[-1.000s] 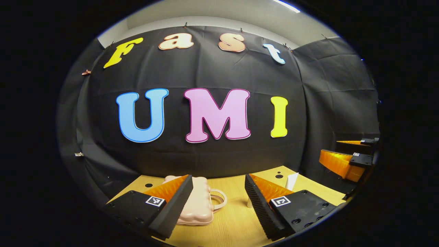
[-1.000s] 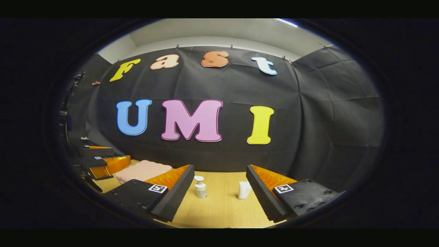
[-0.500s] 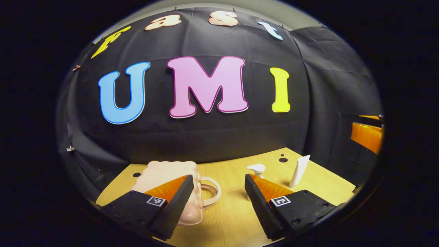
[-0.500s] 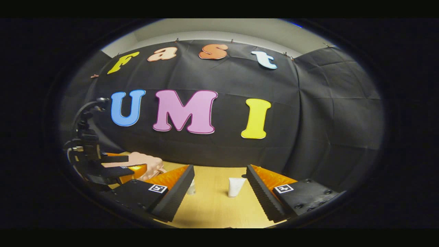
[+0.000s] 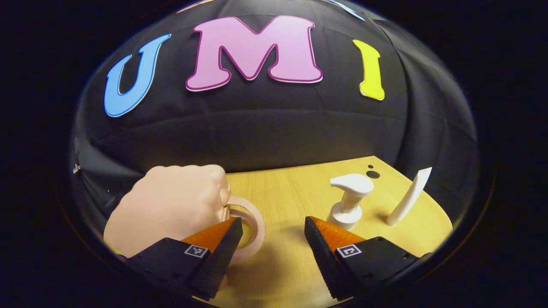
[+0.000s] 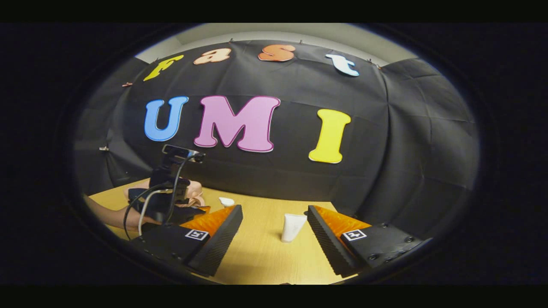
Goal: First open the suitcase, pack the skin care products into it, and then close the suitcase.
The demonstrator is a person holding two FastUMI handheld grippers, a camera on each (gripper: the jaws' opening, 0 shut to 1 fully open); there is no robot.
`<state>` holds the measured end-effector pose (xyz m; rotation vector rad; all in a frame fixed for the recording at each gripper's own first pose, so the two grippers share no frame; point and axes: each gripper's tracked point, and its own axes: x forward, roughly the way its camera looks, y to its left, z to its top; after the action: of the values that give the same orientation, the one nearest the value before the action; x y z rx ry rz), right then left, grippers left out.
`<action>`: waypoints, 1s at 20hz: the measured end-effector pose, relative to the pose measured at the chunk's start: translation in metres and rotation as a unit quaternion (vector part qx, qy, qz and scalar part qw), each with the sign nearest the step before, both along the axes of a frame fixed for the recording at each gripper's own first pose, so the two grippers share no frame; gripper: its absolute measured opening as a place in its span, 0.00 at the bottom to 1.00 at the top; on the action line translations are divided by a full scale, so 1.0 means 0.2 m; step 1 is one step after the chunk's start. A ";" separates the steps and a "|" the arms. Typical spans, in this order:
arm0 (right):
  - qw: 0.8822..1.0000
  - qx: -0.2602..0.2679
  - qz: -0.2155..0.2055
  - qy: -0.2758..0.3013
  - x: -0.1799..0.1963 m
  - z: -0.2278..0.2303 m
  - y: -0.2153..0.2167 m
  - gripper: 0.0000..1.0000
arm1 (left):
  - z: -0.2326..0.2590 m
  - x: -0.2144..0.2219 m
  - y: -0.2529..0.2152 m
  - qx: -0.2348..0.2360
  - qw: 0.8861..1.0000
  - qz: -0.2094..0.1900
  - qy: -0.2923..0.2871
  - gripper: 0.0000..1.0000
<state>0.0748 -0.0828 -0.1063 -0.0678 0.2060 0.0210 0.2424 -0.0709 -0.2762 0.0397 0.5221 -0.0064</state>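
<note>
The pink suitcase [image 5: 171,205] lies closed on the wooden table [image 5: 282,196], a small rounded case with a looped handle [image 5: 250,222] sticking out from the side that faces the bottles. In the left gripper view the left gripper [image 5: 272,239] sits just beside that handle, its fingers spread wide with bare table between them; one finger [image 5: 222,244] overlaps the handle's loop, though whether it touches the loop cannot be told. Away from the suitcase on its handle side, a white pump bottle [image 5: 349,201] stands upright on the table, partly behind the other finger [image 5: 332,239]. Farther from the suitcase again, a white tube [image 5: 409,196] stands on its cap, leaning a little. In the right gripper view the suitcase [image 6: 195,190] is largely hidden behind the left gripper's black body and cables [image 6: 165,201], with a forearm [image 6: 111,216] reaching in toward it. The pump bottle's head [image 6: 226,201] shows just beside the suitcase, and the tube [image 6: 292,227] stands well apart from it. The right gripper [image 6: 274,239] has its fingers wide apart as well, holding nothing, and the tube appears in the gap between them, farther off on the table.
</note>
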 end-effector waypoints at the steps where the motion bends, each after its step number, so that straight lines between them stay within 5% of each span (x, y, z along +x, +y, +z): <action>1: 1.000 0.005 -0.005 0.001 0.01 0.00 -0.02 0.97 | -0.04 0.03 0.01 0.001 1.000 0.010 0.011 0.93; 6: 1.000 0.003 -0.024 -0.003 0.09 0.00 -0.13 0.97 | -0.24 0.14 0.04 -0.016 0.996 0.061 0.066 0.83; 11: 0.999 0.001 -0.033 0.004 0.13 -0.02 -0.19 0.97 | -0.35 0.20 0.10 0.026 0.991 0.081 0.103 0.63; 13: 0.999 0.003 -0.033 0.003 0.14 -0.02 -0.19 0.97 | -0.37 0.21 0.14 0.036 0.990 0.086 0.108 0.54; 14: 1.000 0.004 -0.031 0.002 0.14 -0.02 -0.18 0.97 | -0.38 0.21 0.15 0.026 0.989 0.085 0.115 0.40; 20: 1.000 0.004 -0.015 0.002 0.12 0.01 -0.12 0.97 | -0.07 0.22 0.11 -0.007 0.996 0.064 0.069 0.15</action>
<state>0.0994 -0.1064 -0.1048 -0.0563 0.2114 -0.0087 0.2862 -0.0481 -0.2910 -0.0079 0.6618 0.1139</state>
